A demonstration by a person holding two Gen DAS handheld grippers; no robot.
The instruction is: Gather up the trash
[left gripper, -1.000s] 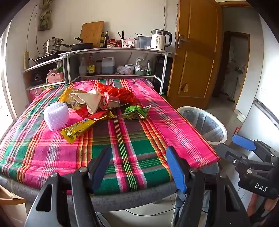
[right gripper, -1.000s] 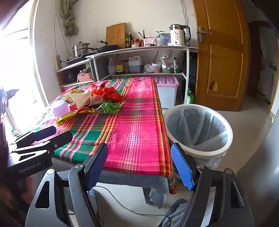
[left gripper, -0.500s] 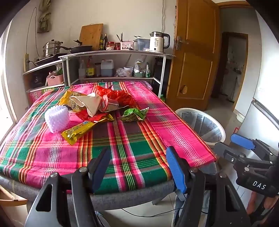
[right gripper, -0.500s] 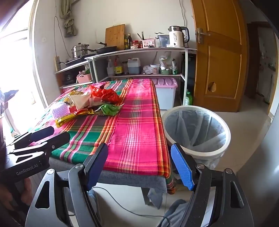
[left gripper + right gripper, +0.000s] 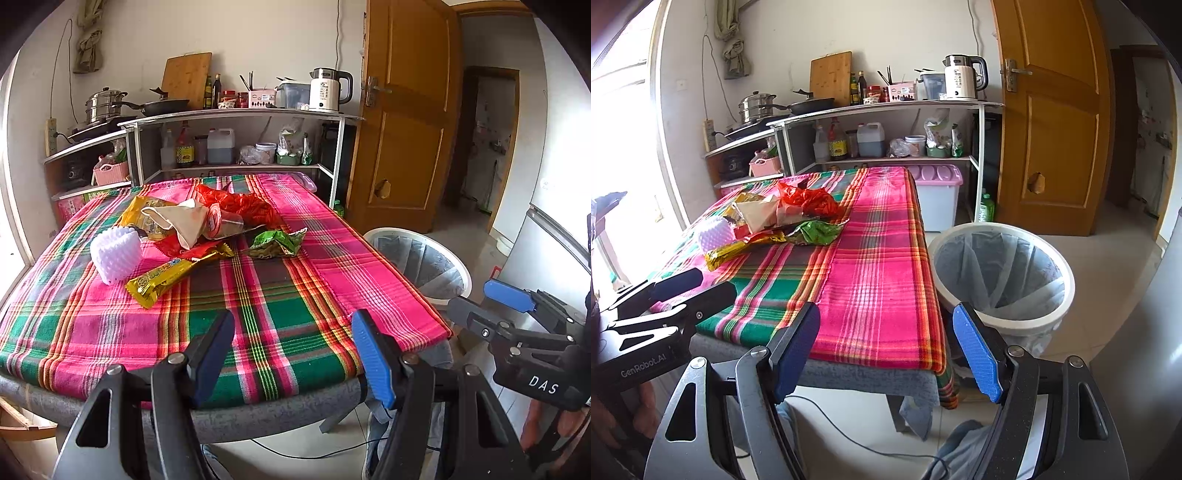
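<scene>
Both tongs are held off the near edge of the desk (image 5: 258, 302), empty: the left tongs (image 5: 291, 354) stand with jaws wide apart low in the frame, and the right tongs (image 5: 886, 347) likewise gape, holding nothing. The trash is untouched, heaped left of centre in both views on the plaid cloth. It comprises a gold snack wrapper (image 5: 173, 275) nearest the edge, a white foam fruit net (image 5: 116, 254), a crumpled green packet (image 5: 275, 243) lying slightly apart on the right, a beige paper piece (image 5: 184, 218), and a red plastic bag (image 5: 240, 203) at the back. The white lined bin (image 5: 1001, 273) stands open on the floor just beside the desk's right side. In my judgement the reach is best begun with the outlying pieces, the gold wrapper or green packet, pinched at a raised fold so the cloth is not caught; the films look thin, light and slippery.
</scene>
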